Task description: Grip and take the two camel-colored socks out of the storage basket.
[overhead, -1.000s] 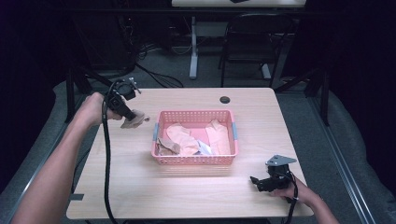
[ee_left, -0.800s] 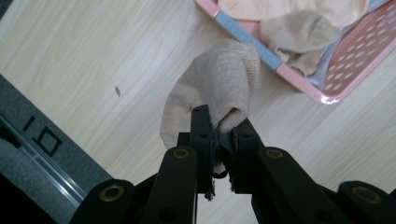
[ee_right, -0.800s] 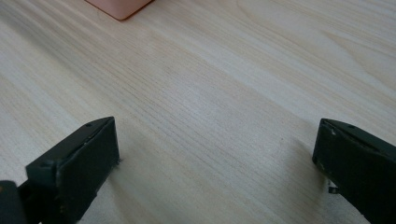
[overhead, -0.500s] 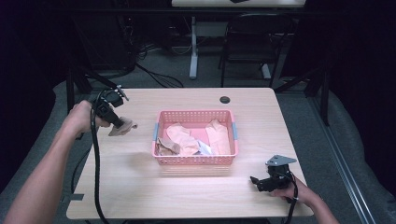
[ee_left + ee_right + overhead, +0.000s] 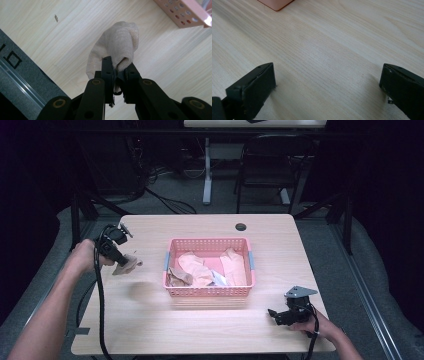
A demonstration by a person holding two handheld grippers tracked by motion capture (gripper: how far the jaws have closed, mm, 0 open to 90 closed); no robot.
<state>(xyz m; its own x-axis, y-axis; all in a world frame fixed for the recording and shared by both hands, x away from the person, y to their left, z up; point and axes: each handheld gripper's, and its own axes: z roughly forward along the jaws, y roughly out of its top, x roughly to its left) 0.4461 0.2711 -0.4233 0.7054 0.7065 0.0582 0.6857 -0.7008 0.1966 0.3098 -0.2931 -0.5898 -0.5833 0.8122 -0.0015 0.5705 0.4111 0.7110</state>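
The left gripper (image 5: 117, 75) is clamped on a beige fabric sock (image 5: 117, 45) above the wooden surface (image 5: 150, 320), left of the pink plastic basket (image 5: 210, 292); the right gripper (image 5: 274, 314) rests wide open, holding nothing.

High view overhead; gripper views close, sharing table (image 5: 210, 330).

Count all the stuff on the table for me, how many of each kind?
Pink baskets: 1
Beige socks held in the left gripper over the table: 1
Grippers: 2, with the right gripper resting on the table
Socks piled in the basket: too bunched up to count
Total counted: 4
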